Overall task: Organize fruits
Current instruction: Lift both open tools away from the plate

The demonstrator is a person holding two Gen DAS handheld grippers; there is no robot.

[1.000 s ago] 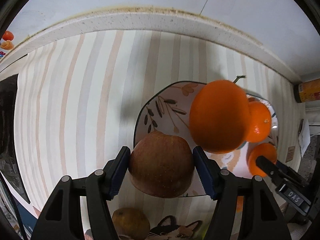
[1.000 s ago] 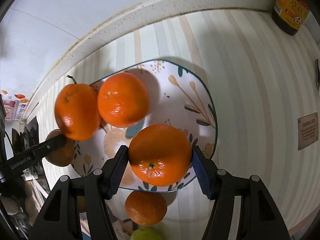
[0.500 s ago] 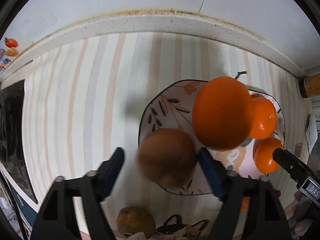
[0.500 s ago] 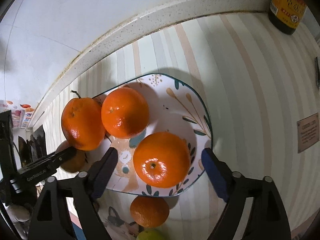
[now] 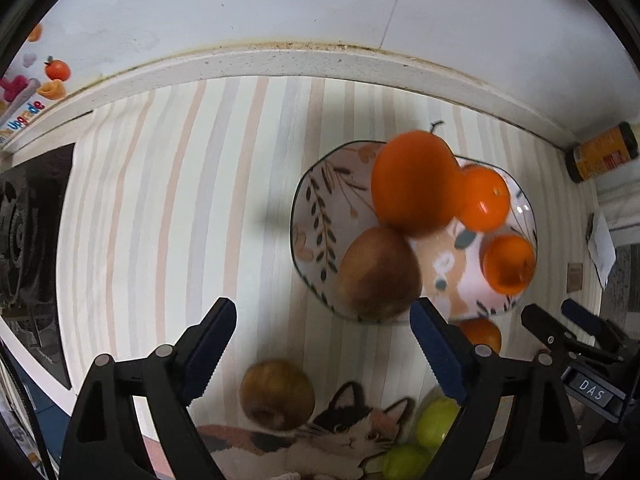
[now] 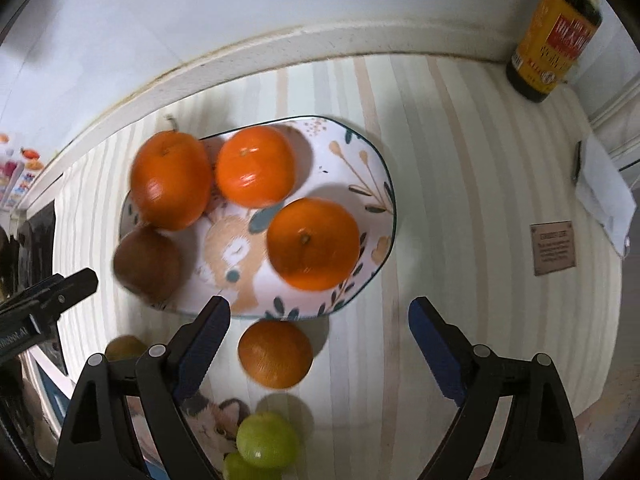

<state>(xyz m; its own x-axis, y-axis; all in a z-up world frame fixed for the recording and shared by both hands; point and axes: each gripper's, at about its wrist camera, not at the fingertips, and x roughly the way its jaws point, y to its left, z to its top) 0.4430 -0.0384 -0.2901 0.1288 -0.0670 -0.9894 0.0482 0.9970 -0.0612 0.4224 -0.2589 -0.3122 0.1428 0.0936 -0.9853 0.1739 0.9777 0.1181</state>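
A patterned plate (image 5: pixel 304 200) (image 6: pixel 376 168) on the striped mat holds a brown-red apple (image 5: pixel 378 274) (image 6: pixel 148 262), a large stemmed orange (image 5: pixel 416 182) (image 6: pixel 172 180) and two smaller oranges (image 6: pixel 256 166) (image 6: pixel 314 244). My left gripper (image 5: pixel 322 320) hangs open above the plate's near edge, with the apple lying free below and beyond its fingers. In the same way my right gripper (image 6: pixel 320 312) stands open over the near rim, clear of the nearest orange. Both point down at the table.
Loose on the mat near the plate lie an orange (image 6: pixel 276 354), a brown fruit (image 5: pixel 278 394) and green fruits (image 6: pixel 268 440). A dark bottle with a yellow label (image 6: pixel 554 36) stands at the back right by the wall ledge. A black stove (image 5: pixel 28 240) is at the left.
Both grippers have opened and risen. The left let go of the apple and the right let go of the orange, and both fruits now rest on the plate.
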